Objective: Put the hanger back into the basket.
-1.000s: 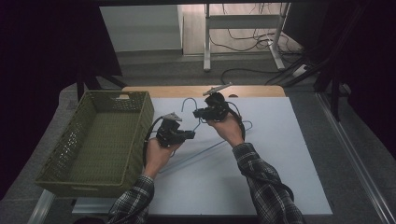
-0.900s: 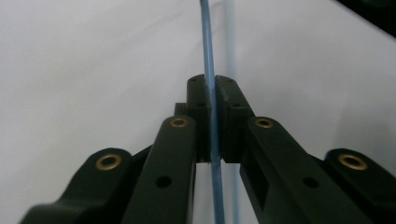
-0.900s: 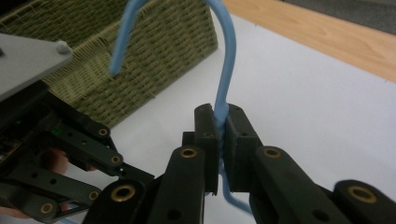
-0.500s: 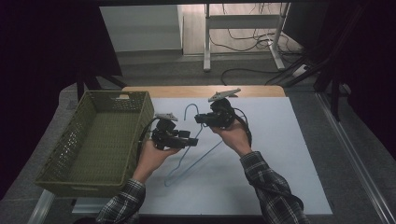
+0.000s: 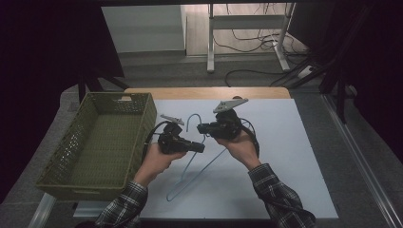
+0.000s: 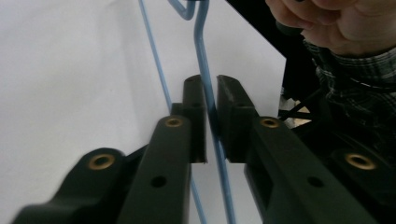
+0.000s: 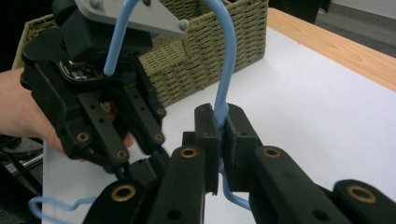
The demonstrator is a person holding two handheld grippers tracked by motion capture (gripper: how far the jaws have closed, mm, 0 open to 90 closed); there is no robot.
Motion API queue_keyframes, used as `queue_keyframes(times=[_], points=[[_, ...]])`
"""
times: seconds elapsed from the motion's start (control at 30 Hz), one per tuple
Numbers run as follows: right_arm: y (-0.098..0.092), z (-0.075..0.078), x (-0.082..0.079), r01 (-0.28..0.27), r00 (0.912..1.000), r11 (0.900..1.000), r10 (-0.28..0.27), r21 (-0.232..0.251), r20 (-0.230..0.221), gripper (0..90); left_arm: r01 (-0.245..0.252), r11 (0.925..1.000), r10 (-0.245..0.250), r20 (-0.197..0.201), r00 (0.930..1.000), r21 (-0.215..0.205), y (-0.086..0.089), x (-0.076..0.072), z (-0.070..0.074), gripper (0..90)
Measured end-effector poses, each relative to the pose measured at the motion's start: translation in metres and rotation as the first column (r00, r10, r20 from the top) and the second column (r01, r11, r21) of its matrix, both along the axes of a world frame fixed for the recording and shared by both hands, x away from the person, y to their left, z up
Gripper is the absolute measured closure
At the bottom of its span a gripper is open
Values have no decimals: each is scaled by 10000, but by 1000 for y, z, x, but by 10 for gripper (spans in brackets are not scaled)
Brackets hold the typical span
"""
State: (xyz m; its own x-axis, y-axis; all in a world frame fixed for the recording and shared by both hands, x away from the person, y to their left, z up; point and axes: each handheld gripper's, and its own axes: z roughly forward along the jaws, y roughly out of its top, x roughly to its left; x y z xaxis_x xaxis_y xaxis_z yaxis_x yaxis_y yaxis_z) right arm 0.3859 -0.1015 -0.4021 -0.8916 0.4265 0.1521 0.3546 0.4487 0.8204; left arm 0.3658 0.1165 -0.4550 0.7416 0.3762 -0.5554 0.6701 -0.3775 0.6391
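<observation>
Both grippers are now clenched on the blue hanger (image 5: 197, 164), which sits near the middle of the white table (image 5: 294, 156), its hook (image 5: 192, 118) pointing to twelve o'clock and its lower corner trailing down toward seven.

The left gripper (image 5: 199, 147) has just let go and bitten down again: half a second back its jaws stood apart beside the wire, and now they have been closing until they pinch one blue strand (image 6: 210, 107), a second strand running free just beside it. So that was a re-grip, taken a little further along the wire, at about nine o'clock from the right hand's hold.

The right gripper (image 5: 202, 127) grasps the neck just under the hook (image 7: 223, 60), and it has carried that end up and toward one o'clock since a second ago, so the hanger looks raised at the top while its tail lies on the sheet.

With two firm holds, my guess is the hanger is ready to be lifted whole. The basket (image 5: 102, 164) waits at nine o'clock, nothing inside that I can see.
</observation>
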Motion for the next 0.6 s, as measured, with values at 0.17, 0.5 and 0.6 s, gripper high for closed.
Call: queue_keyframes(times=[0.17, 0.5, 0.6], points=[[-1, 0, -3, -47, 10000, 10000, 47, 13, -22, 846, -252, 9996, 250, -220, 9994, -111, 2, -3, -1, 875], [-17, 8, -18, 203, 9993, 9991, -190, -380, 336, 598, -939, 9956, 940, -112, 9955, 26, 12, -9, 15, 876], [-27, 9, -24, 400, 9987, 9973, -379, -614, 347, 494, -1120, 9937, 1120, -122, 9936, 19, 16, -11, 21, 876]])
